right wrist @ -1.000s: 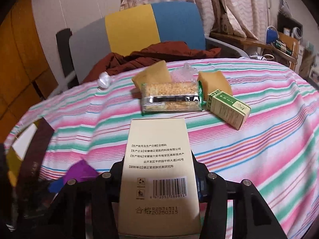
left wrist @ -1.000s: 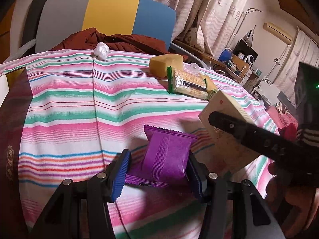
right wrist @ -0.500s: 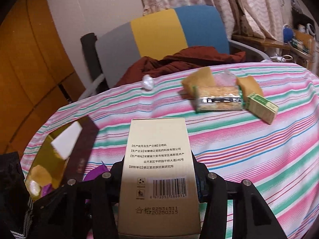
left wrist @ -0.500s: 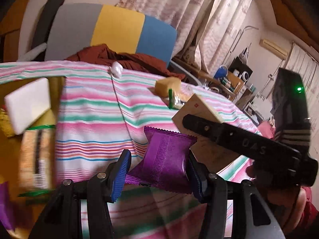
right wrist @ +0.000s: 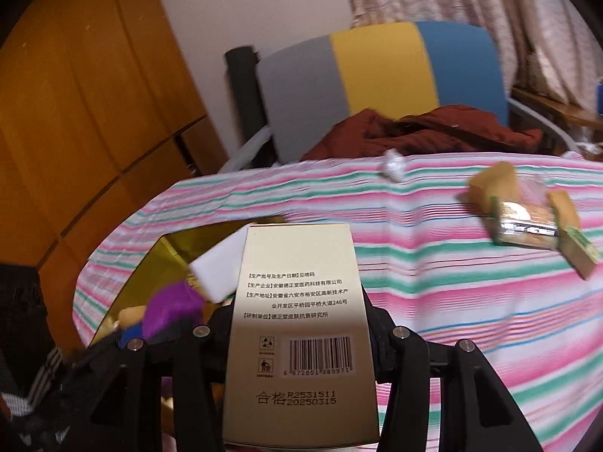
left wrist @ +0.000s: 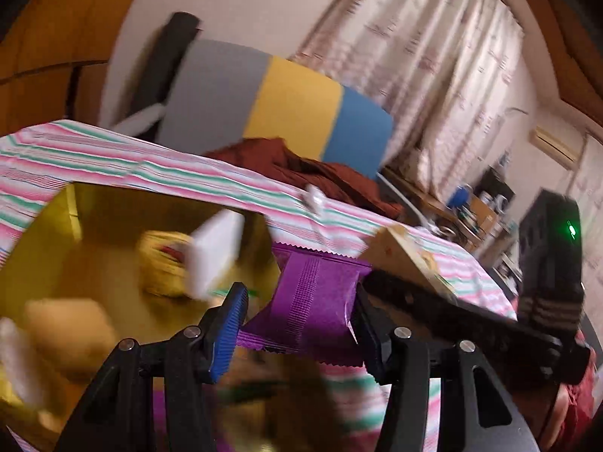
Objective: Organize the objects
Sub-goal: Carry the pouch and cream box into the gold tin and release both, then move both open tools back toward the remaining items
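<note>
Step in hand: carrying items to the gold box (left wrist: 71, 203). Left tongs (left wrist: 301, 316) clamp the purple packet (left wrist: 312, 293), held above the box's 3 o'clock edge. Right tongs (right wrist: 297, 335) clamp the beige carton (right wrist: 297, 324), just beside it at 3 o'clock. Next move, likely: lower over a free spot, release one at a time. Box holds a white block (left wrist: 213, 252), a yellow pack (left wrist: 166, 263), other blurred items. Snacks (right wrist: 527, 222) remain on the bench (right wrist: 452, 301).

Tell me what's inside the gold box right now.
Inside the gold box: a white block, a yellow packet and a tan item. Its near part is blurred and hidden by the left gripper.
</note>
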{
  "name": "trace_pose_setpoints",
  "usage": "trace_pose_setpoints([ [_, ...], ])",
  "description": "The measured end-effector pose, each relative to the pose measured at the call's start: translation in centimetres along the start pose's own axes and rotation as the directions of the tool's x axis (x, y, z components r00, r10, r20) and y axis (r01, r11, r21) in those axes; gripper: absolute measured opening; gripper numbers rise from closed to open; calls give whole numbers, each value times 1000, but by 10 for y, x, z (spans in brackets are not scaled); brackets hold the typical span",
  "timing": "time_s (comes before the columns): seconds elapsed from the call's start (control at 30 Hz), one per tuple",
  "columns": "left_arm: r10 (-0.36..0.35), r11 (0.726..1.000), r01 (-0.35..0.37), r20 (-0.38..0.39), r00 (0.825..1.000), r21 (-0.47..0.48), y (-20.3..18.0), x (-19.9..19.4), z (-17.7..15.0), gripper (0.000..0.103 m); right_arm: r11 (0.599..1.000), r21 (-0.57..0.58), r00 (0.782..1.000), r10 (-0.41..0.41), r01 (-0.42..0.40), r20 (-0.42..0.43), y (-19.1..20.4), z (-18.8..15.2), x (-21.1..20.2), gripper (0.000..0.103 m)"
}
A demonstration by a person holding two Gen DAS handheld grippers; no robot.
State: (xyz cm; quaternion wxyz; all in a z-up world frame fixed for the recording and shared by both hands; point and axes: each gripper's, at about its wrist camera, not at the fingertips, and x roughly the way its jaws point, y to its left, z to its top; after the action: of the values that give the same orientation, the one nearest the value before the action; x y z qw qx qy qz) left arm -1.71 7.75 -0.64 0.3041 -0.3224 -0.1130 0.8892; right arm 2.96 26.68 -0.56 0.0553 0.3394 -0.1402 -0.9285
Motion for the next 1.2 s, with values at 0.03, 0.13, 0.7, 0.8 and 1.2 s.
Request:
trace_pose_setpoints([
  [0.03, 14, 1000, -14, 5, 1000, -15, 9, -2, 5, 55, 1000, -7, 1000, 15, -16, -17, 8, 0, 6, 51],
  [0.13, 61, 996, -59, 19, 998, -66, 39, -6, 18, 55, 996, -49, 995, 67, -70, -68, 35, 1, 26, 51],
  [0.7, 221, 953, -233, -83, 972, -191, 137, 13, 46, 60, 974, -131, 972, 159, -183, -176, 103, -3, 94, 75],
  [0.8, 249, 946, -263, -93, 964, -191, 138, 12, 46, 62, 977, -135, 978, 146, -166, -150, 98, -8, 80, 75],
  [1.2, 317, 920, -303, 15, 948, -250, 110, -26, 44, 69, 983, -123, 987, 125, -138, -105, 85, -17, 51, 76],
])
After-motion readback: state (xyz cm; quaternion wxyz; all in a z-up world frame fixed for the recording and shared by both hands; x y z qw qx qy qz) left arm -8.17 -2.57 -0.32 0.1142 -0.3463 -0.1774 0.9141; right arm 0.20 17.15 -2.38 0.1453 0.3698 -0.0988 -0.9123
